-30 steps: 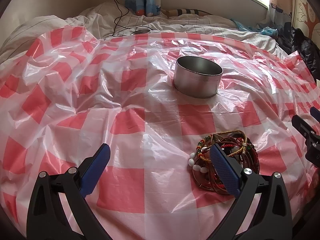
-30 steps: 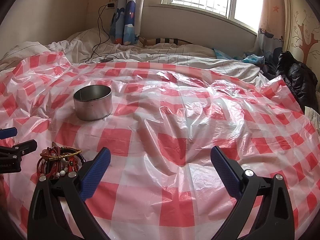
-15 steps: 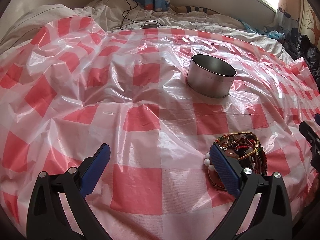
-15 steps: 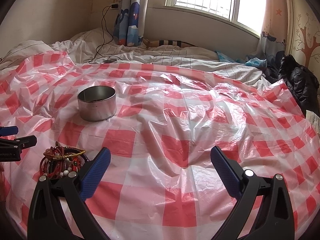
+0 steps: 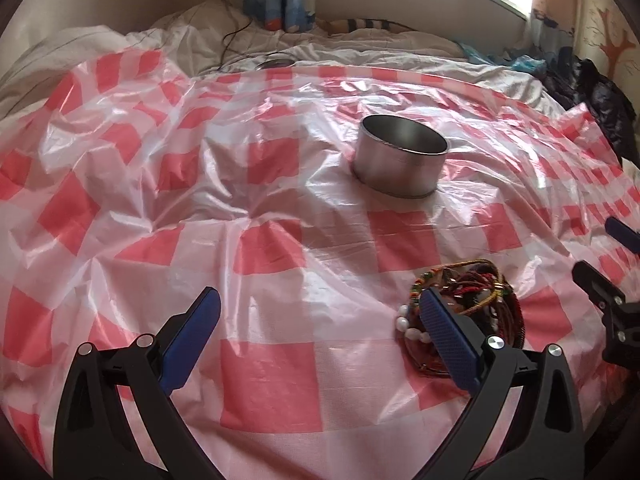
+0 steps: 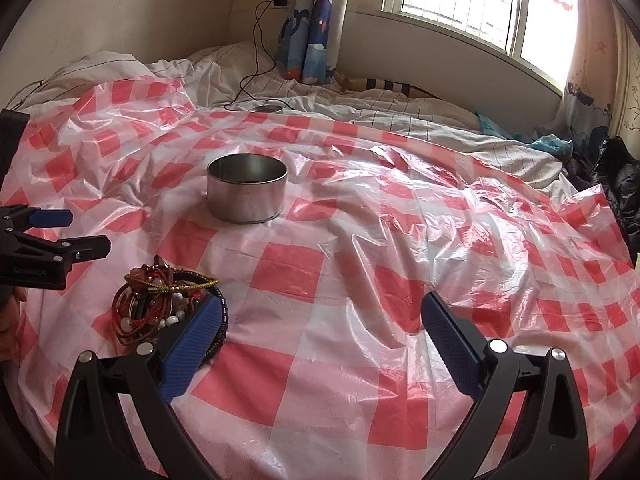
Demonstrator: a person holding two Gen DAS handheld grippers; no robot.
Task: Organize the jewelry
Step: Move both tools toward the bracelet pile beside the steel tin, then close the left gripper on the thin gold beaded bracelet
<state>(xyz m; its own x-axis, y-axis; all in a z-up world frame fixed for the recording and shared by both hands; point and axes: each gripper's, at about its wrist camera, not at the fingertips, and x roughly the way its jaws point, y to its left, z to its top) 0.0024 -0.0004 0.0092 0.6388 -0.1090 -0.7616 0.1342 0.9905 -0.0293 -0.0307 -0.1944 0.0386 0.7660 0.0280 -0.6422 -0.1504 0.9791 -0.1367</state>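
A tangled pile of beaded bracelets (image 5: pixel 476 296) (image 6: pixel 160 304), red, brown, gold and white, lies on the red-and-white checked plastic sheet (image 5: pixel 280 248) (image 6: pixel 360 272). Behind it stands a round metal tin (image 5: pixel 402 158) (image 6: pixel 247 187) with no lid. My left gripper (image 5: pixel 320 336) is open; its right finger overlaps the pile's near left edge. My right gripper (image 6: pixel 324 340) is open too, its left finger in front of the pile's right side. Nothing sits between either pair of fingers. Each gripper shows at the edge of the other's view: the right gripper (image 5: pixel 608 280), the left gripper (image 6: pixel 52 240).
The sheet covers a bed with rumpled white bedding (image 6: pixel 360 104) behind it. A charger cable (image 6: pixel 256 60) runs down to a small round object (image 6: pixel 269 109). Dark clothes (image 6: pixel 616 184) lie at the far right. A wall and window close the back.
The right gripper has moved left towards the bracelets, which now sit by its left finger. The left wrist view has shifted slightly, with the tin higher and further right in the frame.
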